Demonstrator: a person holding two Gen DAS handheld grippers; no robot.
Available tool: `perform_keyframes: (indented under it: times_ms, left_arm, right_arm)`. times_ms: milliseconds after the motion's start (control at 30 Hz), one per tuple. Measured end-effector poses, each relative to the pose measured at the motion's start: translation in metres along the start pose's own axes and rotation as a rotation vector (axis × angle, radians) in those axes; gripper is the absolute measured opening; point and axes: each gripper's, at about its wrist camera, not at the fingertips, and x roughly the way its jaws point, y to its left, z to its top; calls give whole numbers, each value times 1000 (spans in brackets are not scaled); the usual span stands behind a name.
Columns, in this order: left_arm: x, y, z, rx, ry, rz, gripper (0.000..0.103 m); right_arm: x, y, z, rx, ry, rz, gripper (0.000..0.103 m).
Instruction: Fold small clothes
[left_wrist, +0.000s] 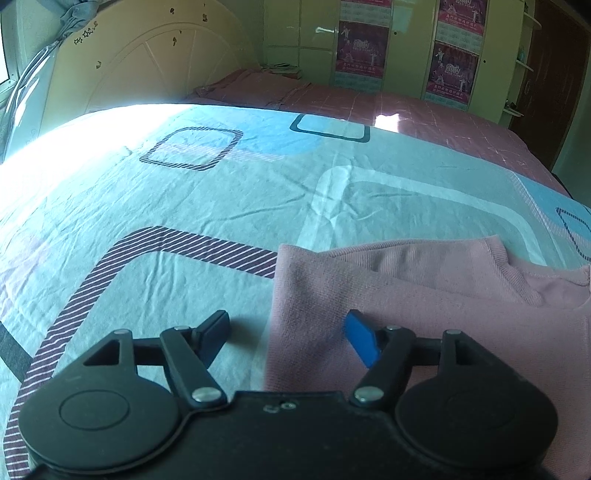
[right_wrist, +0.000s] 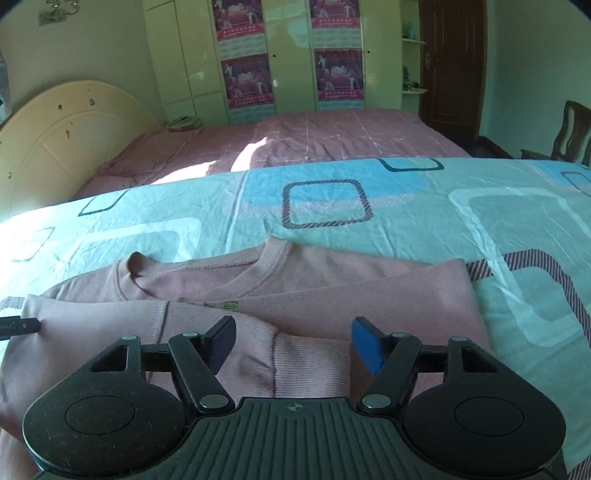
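Pink sweatshirt (right_wrist: 332, 295) lies flat on a bed, on top of a turquoise bedsheet (left_wrist: 184, 206) printed with rounded squares. Both sleeves are folded in across the chest: 1 sleeve with a ribbed cuff (right_wrist: 310, 365) runs across the front, directly under the right gripper (right_wrist: 293, 345). The ribbed neckline (right_wrist: 207, 273) points away from the camera, and a small green label (right_wrist: 231, 305) shows just below it.

The right gripper hovers over the cuff with its fingers wide apart and nothing between the pads; whether they touch the cloth I cannot tell. The left gripper (left_wrist: 288, 338) also has its fingers spread wide and empty. It straddles the sweatshirt's left edge, 1 black finger (left_wrist: 214, 332) over bare sheet and the blue-padded finger (left_wrist: 362, 341) over pink fabric. In the right wrist view, a dark tip of the left gripper shows at the garment's far left edge.

Beyond the sheet are a pink checked blanket (right_wrist: 332, 136), a cream headboard (right_wrist: 66, 140) and green wardrobes with posters (right_wrist: 247, 77).
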Motion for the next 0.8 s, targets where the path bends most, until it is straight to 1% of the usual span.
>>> perform_keyframes:
  times_ms: [33,100,133,167,233,333,400,433,467,500,567,667,800]
  left_arm:
    - [1,-1,0,2,-1,3,71]
    - [2,0,0,-1,0,8,74]
    - [2,0,0,1,0,10,74]
    - [2,0,0,5,0,12,75]
    - [3,-1,0,15,-3,17,76]
    - [4,1,0,18,-4,23,82]
    - [4,4,0,14,-1,22,85]
    - [3,6,0,9,3,24,84]
    - [0,8,1,5,3,24,78]
    - [-6,10,0,5,-3,15,71]
    - [-19,11,-3,11,-14,3,70]
    - [-43,8,-14,29,-37,-38,70]
    - [-71,-8,-37,63,-35,-107,70]
  right_arm:
    - [5,4,-1,-8,3,4,67]
    - [11,11,0,-26,10,2,59]
    - [14,14,-1,-37,16,1,50]
    - [16,16,-2,-49,19,1,45]
    - [23,19,-5,-71,34,-5,42]
    - [42,13,-14,-106,92,-66,42]
    - [42,7,-15,-117,85,-72,43]
    - [40,6,-14,-118,87,-74,43]
    - [36,5,-13,-108,84,-71,43]
    - [30,3,-13,-92,77,-61,43]
    - [14,1,-12,-67,56,-20,43]
    - [-7,8,-15,-77,32,26,43]
    - [-22,23,-24,-92,36,75,43]
